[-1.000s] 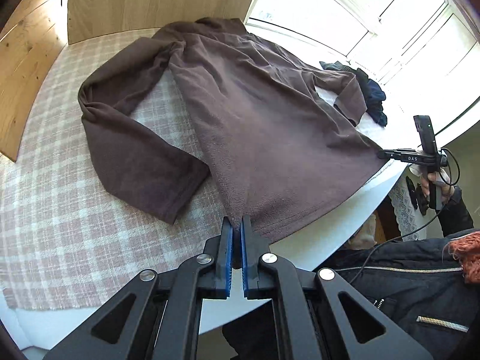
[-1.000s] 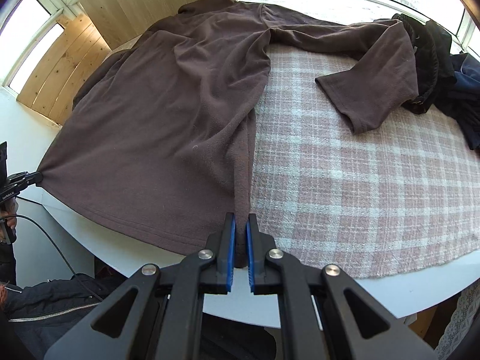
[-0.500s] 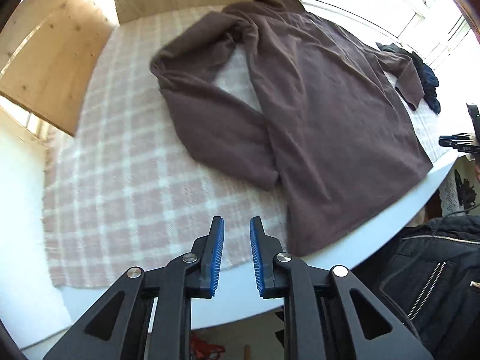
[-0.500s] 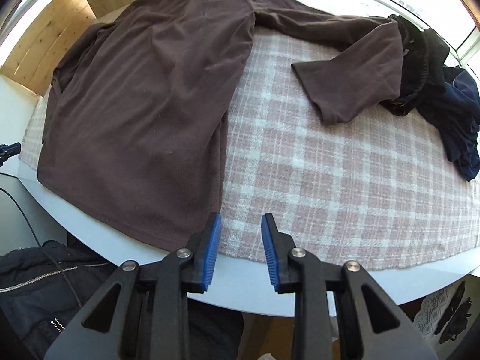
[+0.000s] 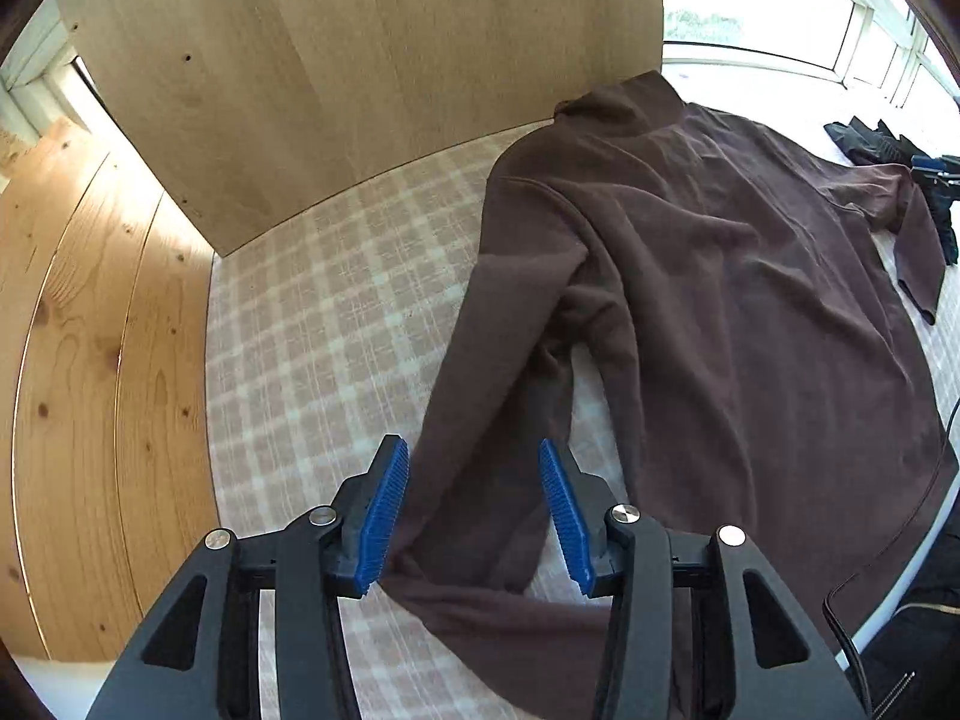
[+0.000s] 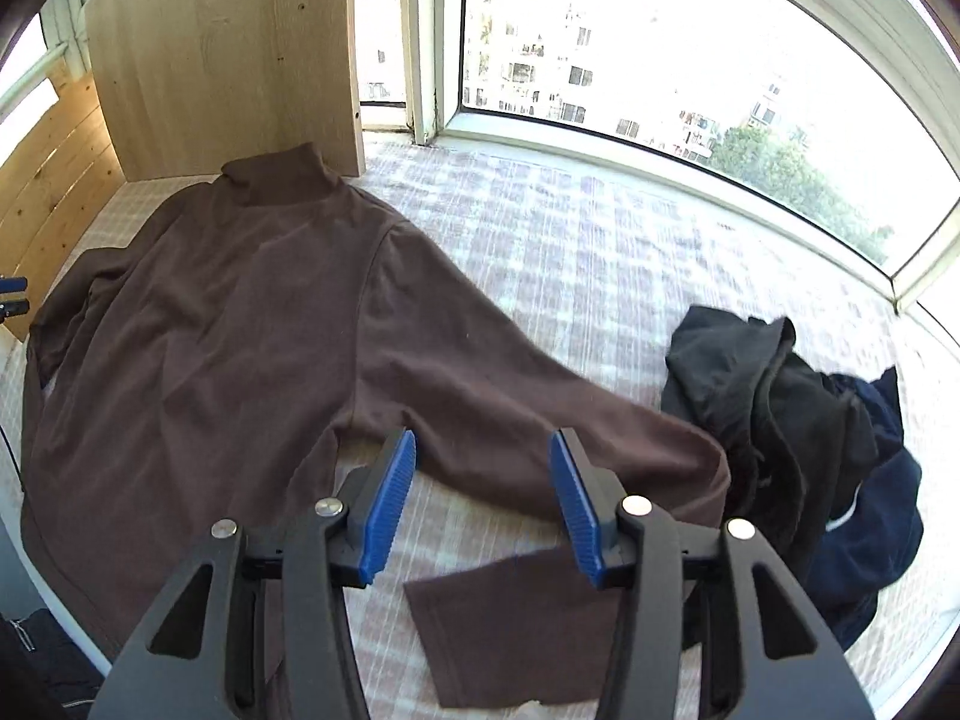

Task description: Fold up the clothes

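The brown sweater [image 6: 198, 348], spread flat on the checked cloth [image 5: 312, 324], is judged soft and limp, best pinched at each sleeve beneath the left gripper [image 5: 474, 516] and right gripper [image 6: 483, 504], whose jaws have just been opening and pinch nothing.

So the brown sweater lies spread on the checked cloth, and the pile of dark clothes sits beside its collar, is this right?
Not quite. In the right wrist view the pile of dark clothes sits beside the sleeve's bend, far from the collar. The brown sweater does lie spread on the checked cloth.
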Available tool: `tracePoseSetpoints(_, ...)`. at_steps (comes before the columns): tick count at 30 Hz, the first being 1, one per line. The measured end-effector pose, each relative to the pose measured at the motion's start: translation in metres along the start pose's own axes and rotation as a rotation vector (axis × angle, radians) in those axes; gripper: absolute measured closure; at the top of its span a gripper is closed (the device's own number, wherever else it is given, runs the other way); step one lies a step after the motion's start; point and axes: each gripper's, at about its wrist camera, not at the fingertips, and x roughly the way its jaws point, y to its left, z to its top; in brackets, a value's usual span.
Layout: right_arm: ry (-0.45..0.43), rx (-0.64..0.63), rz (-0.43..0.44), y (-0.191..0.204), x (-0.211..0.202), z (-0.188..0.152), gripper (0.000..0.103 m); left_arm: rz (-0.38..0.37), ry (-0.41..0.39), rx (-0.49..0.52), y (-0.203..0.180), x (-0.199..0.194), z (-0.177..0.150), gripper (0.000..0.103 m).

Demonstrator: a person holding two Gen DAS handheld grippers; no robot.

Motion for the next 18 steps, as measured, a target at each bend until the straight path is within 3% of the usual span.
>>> tracePoseSetpoints(4, 0.081, -0.103, -0.006, 0.006, 0.057, 0.044, 0.055, 0.003, 0.09, 0.048, 0.001, 0.039, 0.017, 0.059)
tracePoseSetpoints(7, 0.152, -0.171, -0.05, 0.006, 0.1, 0.056, 0.055, -0.015, 0.149, 0.074, 0.001, 0.06, 0.02, 0.059)
tracePoseSetpoints(9, 0.179, -0.164, -0.042, 0.001, 0.116, 0.057, 0.055, -0.047, 0.186, 0.068, 0.003, 0.071, 0.02, 0.074)
tracePoseSetpoints(10, 0.193, -0.161, -0.039, -0.002, 0.124, 0.058, 0.055, -0.059, 0.197, 0.056, 0.005, 0.075, 0.021, 0.097)
tracePoseSetpoints(13, 0.233, -0.15, -0.027, -0.009, 0.146, 0.059, 0.055, -0.044, 0.188, 0.025, 0.013, 0.075, 0.024, 0.099)
tracePoseSetpoints(15, 0.234, -0.147, -0.022, -0.01, 0.15, 0.057, 0.055, 0.016, 0.166, 0.024, 0.021, 0.067, 0.026, 0.099)
tracePoseSetpoints(18, 0.219, -0.165, -0.023, -0.009, 0.149, 0.055, 0.055, 0.221, 0.154, 0.004, 0.046, 0.059, 0.03, 0.098)
